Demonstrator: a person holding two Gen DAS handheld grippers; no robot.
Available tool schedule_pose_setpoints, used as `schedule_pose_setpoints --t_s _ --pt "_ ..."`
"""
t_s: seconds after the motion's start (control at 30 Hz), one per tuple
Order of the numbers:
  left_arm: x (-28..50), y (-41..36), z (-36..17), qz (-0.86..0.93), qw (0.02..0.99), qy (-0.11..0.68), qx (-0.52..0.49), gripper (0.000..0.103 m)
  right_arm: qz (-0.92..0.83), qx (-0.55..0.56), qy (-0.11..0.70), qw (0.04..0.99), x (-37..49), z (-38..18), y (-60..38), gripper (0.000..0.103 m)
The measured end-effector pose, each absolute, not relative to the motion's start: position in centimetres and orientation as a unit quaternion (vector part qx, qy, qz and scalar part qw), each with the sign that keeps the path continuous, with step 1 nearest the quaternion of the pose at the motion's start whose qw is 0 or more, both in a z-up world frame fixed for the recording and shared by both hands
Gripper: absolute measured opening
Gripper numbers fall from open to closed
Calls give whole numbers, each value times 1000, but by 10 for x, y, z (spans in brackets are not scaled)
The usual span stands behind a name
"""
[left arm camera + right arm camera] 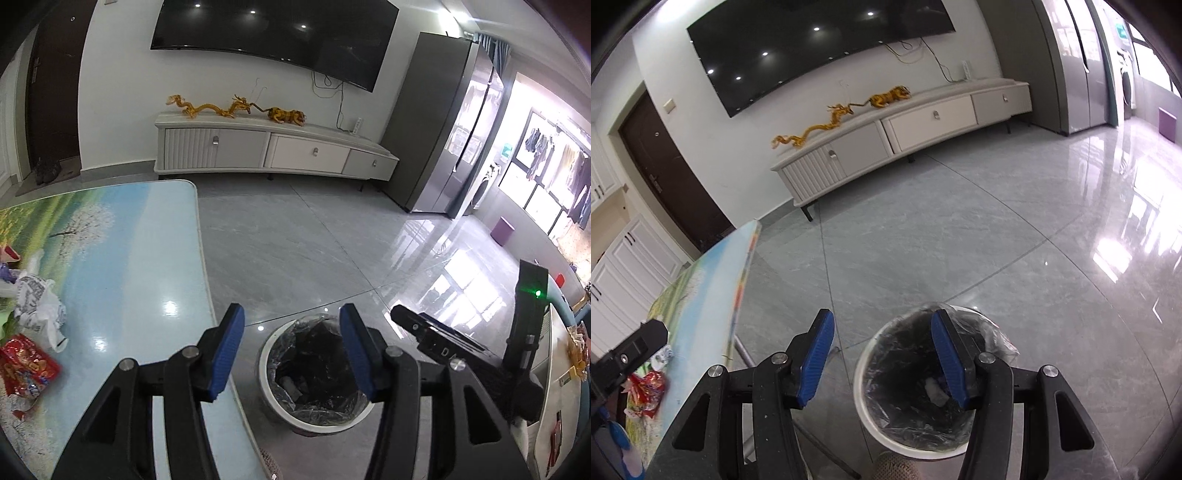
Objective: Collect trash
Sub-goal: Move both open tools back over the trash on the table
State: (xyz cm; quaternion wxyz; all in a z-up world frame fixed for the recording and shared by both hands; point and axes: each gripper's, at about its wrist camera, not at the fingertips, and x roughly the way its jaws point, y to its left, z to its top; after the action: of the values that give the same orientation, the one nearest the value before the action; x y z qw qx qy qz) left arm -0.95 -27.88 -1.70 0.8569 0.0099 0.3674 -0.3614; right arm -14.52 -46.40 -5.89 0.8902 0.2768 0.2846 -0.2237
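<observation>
Partly hidden, the white trash bin [314, 373] stands on the grey floor [314, 251] just beside the worktop [140, 258], and each view has a blue pad cutting across its rim. Its dark plastic liner makes the contents hard to read: in the left wrist view only a pale scrap shows low inside, and in the right wrist view a whitish crumpled piece [936, 391] lies near the bottom, half behind the right pad.

On the worktop, the remaining trash sits at the far left edge of the left wrist view, where the fisheye bends and crops it: a crumpled white printed wrapper [38, 306] and, nearer the camera, a red snack packet [26, 365]; further bits at the very edge cannot be made out. From the right wrist view the red packet appears blurred, and the worktop's near end is cut off.

The left gripper [291, 352] has its jaws standing moderately apart with nothing between them; only floor and bin show in the gap. The right gripper [882, 354] has its jaws parted about as far, likewise holding nothing, above the bin's opening. Each gripper's black body also pokes into the other's view, the right one with a small green light.
</observation>
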Motion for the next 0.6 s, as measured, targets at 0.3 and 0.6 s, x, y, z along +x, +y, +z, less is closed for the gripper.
schedule_pose_setpoints --t_s 0.3,0.6 --pt "-17 -189 5 -314 888 336 -5 52 -201 241 260 913 -140 -22 -420 52" --pt "-12 -79 -3 -242 914 324 -41 52 -162 196 264 930 -120 1 -363 52"
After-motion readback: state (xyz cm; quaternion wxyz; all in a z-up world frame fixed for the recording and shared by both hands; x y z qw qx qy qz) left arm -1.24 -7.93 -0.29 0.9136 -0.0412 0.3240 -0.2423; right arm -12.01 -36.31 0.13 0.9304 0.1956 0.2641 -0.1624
